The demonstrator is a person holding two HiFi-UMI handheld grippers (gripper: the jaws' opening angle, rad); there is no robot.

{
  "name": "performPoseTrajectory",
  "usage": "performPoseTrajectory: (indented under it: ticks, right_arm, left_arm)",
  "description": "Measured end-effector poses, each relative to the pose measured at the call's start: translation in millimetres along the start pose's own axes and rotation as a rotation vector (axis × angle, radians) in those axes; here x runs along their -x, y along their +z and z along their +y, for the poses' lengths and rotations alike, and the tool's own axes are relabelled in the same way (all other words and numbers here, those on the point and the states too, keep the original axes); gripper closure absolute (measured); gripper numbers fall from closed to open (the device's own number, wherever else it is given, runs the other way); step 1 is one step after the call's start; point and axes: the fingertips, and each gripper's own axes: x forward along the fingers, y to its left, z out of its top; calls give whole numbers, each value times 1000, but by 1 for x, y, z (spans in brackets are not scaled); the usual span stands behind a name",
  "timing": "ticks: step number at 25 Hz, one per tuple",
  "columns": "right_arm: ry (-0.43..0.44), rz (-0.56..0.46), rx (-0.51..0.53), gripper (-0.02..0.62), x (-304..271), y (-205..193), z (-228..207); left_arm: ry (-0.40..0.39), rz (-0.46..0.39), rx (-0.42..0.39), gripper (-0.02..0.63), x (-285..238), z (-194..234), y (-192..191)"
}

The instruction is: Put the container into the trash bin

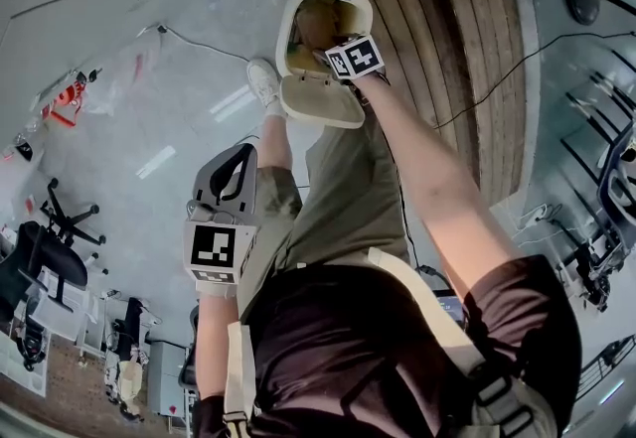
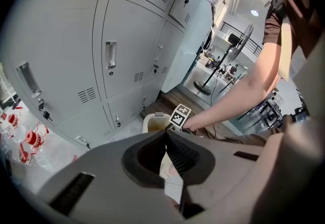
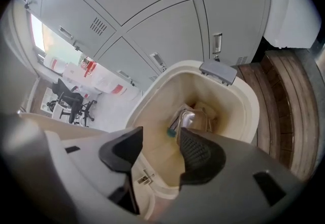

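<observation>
**Container in the bin, right gripper open above it**

Our right gripper (image 3: 160, 134) hangs over the mouth of the trash bin (image 3: 250, 97). Its jaws are spread wide, with nothing between the pads. Below it, deep inside the cream-coloured bin, lies the container (image 3: 197, 119), a shiny rectangular box resting tilted among other rubbish. A small teal scrap (image 3: 171, 132) lies just beside it. The bin's lid (image 1: 323, 100) is swung open toward us. We hold our left gripper (image 2: 166, 132) well apart from the bin, over our left thigh, with its jaws closed tip to tip on nothing. One shoe (image 1: 262, 80) stands just beside the bin. Grey lockers (image 3: 167, 20) rise behind the bin. Wooden planks (image 3: 289, 101) run along its right side, and the floor (image 1: 189, 118) on its other side is pale grey.
</observation>
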Motion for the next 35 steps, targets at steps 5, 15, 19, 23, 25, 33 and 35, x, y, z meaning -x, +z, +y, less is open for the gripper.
performPoseTrajectory:
  ticks: [5, 15, 19, 23, 25, 33, 35]
  right_arm:
    - [0, -20, 37, 438, 20, 1, 5]
    - [-1, -36, 56, 546, 66, 5, 12]
    - [-11, -60, 46, 557, 89, 8, 10]
    - [-11, -85, 38, 563, 108, 10, 14]
    - [-13, -103, 39, 563, 120, 12, 16]
    - [-13, -195, 49, 568, 171, 17, 28]
    - [-13, -219, 57, 568, 185, 18, 33]
  left_arm:
    - [-6, -19, -16, 598, 0, -4, 16]
    - [-6, -39, -36, 598, 2, -9, 46]
    - [-9, -45, -46, 598, -3, -13, 58]
    - [-18, -52, -56, 598, -6, -17, 67]
    - [-24, -56, -68, 598, -8, -20, 73]
    - [-43, -68, -113, 598, -13, -35, 96]
    - [-50, -69, -126, 598, -13, -38, 102]
